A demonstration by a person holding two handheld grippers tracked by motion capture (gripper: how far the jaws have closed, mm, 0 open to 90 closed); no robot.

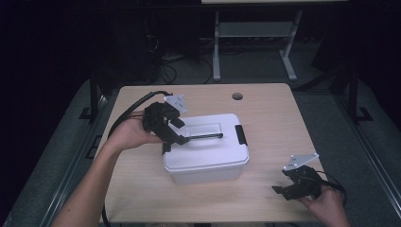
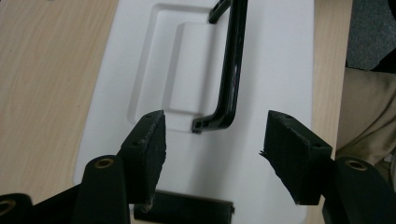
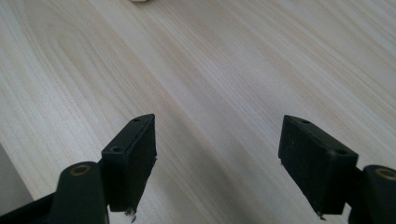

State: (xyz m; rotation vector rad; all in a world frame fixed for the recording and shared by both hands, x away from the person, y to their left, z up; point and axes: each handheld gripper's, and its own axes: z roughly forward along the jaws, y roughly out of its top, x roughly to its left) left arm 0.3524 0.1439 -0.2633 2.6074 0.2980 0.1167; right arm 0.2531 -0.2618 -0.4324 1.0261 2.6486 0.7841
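Here the left hand-held gripper (image 1: 182, 137) hovers over the white box (image 1: 206, 156) in the middle of the surface (image 1: 274, 118), jaws apart and empty, near the black handle (image 2: 229, 74) on the lid. Next, I think, it must close around this handle. The right hand-held gripper (image 1: 283, 191) waits released near the surface's front corner.

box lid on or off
On. The white lid covers the box, its black handle lying across the top and a black latch at its right end.

A light wooden table (image 1: 279, 118) stands on grey floor (image 1: 255, 71) in a dark room, a metal-legged desk (image 1: 255, 33) behind it.
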